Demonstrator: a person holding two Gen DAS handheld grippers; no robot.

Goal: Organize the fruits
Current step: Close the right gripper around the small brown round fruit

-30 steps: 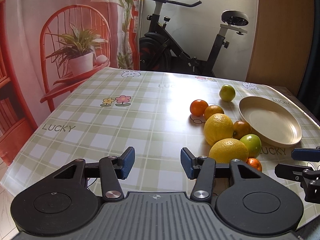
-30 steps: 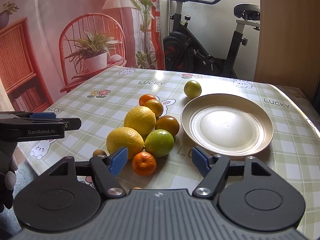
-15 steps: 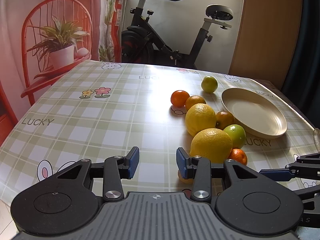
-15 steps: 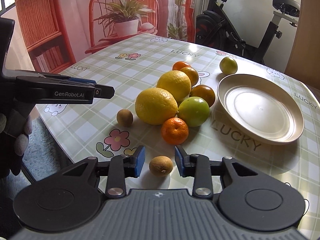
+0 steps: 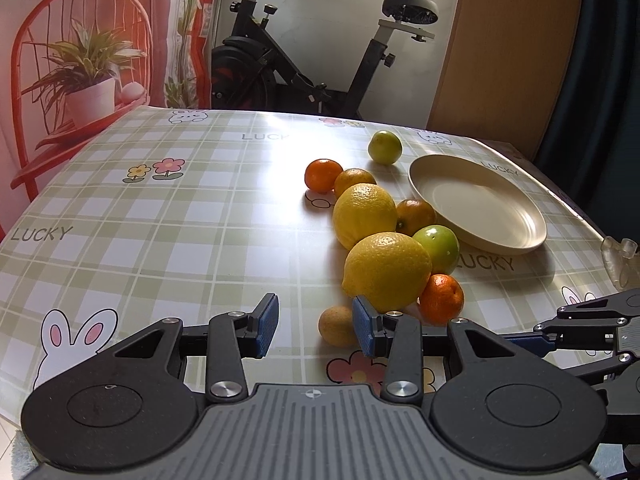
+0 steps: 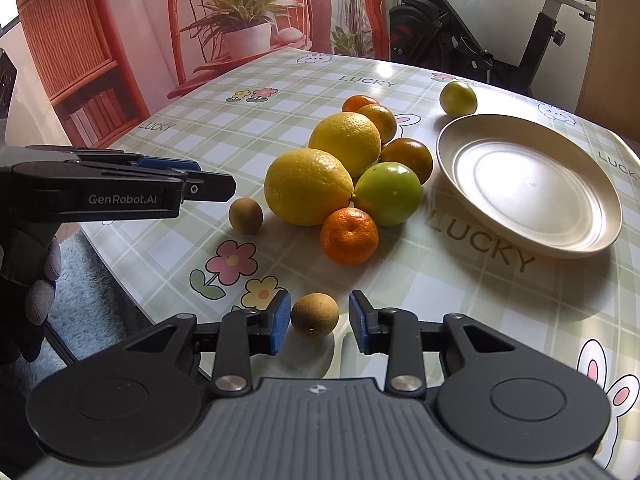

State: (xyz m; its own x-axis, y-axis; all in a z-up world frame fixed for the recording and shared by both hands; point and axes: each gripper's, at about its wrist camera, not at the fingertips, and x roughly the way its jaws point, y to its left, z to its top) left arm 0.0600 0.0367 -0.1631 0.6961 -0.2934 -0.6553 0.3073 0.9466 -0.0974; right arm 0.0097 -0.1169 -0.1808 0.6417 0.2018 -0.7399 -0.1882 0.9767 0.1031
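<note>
A heap of fruit lies left of a cream plate [image 6: 528,184]: two big lemons [image 6: 308,186], a green fruit [image 6: 388,194], a mandarin [image 6: 349,235] and several oranges behind. My right gripper [image 6: 320,326] has a small brown fruit [image 6: 315,314] between its blue pads; the jaws are closing the last bit and hug it. It also shows at the lower right of the left wrist view, as the right gripper [image 5: 538,336]. My left gripper [image 5: 315,328] stands open over bare cloth. A second small brown fruit [image 5: 336,326] lies just ahead of its right pad, partly hidden.
The checked tablecloth [image 5: 160,240] drops off at the near edge. A lone yellow-green fruit [image 5: 385,147] sits beyond the plate [image 5: 480,208]. An exercise bike [image 5: 304,80] stands behind the table. A gloved hand [image 6: 40,280] holds the left gripper [image 6: 216,184].
Both grippers tipped down toward the near table edge. The right jaws narrowed from wide to tight around the small brown fruit. The left jaws narrowed a little.
</note>
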